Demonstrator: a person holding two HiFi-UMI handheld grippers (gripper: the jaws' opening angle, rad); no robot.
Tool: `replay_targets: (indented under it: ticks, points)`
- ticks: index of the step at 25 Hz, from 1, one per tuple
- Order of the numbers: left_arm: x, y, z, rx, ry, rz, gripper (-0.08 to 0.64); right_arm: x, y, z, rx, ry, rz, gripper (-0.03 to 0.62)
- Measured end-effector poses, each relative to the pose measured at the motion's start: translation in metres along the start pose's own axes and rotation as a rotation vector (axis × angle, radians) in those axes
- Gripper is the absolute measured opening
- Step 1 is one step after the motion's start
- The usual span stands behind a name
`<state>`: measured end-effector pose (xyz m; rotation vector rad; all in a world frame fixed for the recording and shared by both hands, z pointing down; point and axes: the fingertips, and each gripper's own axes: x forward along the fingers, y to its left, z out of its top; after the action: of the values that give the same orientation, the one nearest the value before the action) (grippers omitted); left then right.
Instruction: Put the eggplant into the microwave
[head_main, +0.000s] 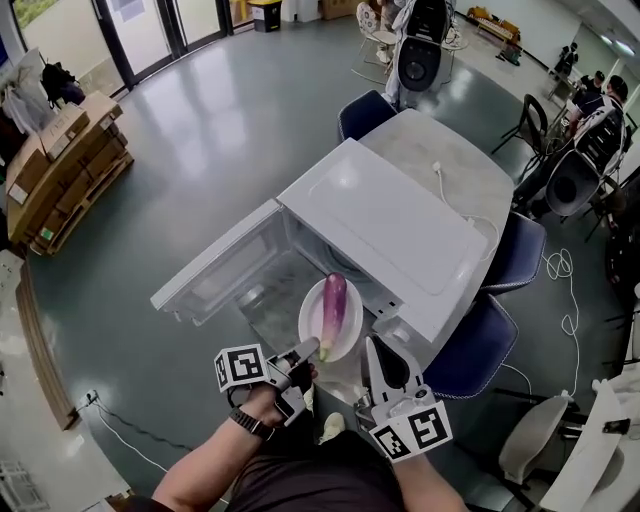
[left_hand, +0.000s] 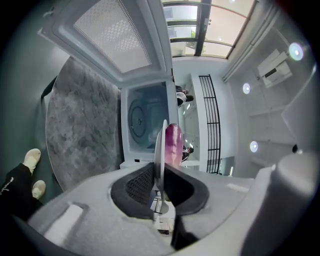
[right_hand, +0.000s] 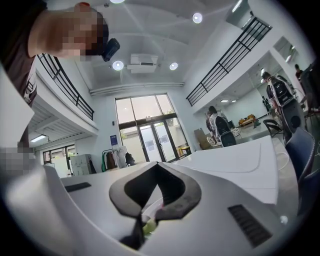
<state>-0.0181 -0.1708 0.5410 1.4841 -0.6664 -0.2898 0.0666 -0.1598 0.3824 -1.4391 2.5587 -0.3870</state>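
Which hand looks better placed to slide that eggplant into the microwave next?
Left. The left gripper clamps the rim of the plate carrying the eggplant, in front of the open microwave. The right gripper, jaws together, holds nothing.

light: bright, even daylight from glass doors (right_hand: 150, 137) | glare: ceiling spots (right_hand: 118, 65) | edges: fisheye-bent, dark vignette | focus: mostly sharp

Glossy eggplant (head_main: 333, 303), smooth white plate (head_main: 311, 322), glossy white microwave (head_main: 390, 225), polished floor (head_main: 220, 130)
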Motion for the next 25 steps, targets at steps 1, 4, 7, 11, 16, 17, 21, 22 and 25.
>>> replay_targets:
  ticks: [1, 4, 7, 11, 16, 17, 21, 22, 25]
  points:
    - [0.005, 0.006, 0.004, -0.002, 0.006, 0.001, 0.043, 0.004, -0.003, -0.004, 0.001, -0.002, -0.005, 0.002]
    - [0.018, 0.026, 0.017, -0.012, 0.021, 0.001, 0.043, 0.018, -0.007, -0.017, 0.003, -0.008, -0.011, 0.002]
    - [0.033, 0.045, 0.03, -0.021, 0.03, 0.005, 0.043, 0.029, -0.009, -0.032, 0.006, -0.001, -0.005, 0.002]
    - [0.054, 0.061, 0.044, -0.022, 0.038, 0.005, 0.043, 0.039, -0.016, -0.054, -0.006, 0.014, -0.011, 0.002]
    - [0.081, 0.078, 0.051, -0.032, 0.042, 0.0, 0.043, 0.056, -0.036, -0.084, -0.007, 0.016, -0.052, 0.002]
    - [0.085, 0.081, 0.052, -0.032, 0.045, 0.0, 0.043, 0.06, -0.039, -0.089, -0.008, 0.014, -0.058, 0.002]
    - [0.104, 0.088, 0.058, -0.034, 0.056, 0.001, 0.043, 0.075, -0.049, -0.104, -0.018, 0.013, -0.077, 0.002]
    - [0.109, 0.089, 0.059, -0.035, 0.058, 0.002, 0.043, 0.079, -0.052, -0.106, -0.025, 0.014, -0.083, 0.002]
    - [0.122, 0.091, 0.063, -0.035, 0.062, 0.005, 0.043, 0.087, -0.058, -0.115, -0.038, 0.021, -0.096, 0.002]
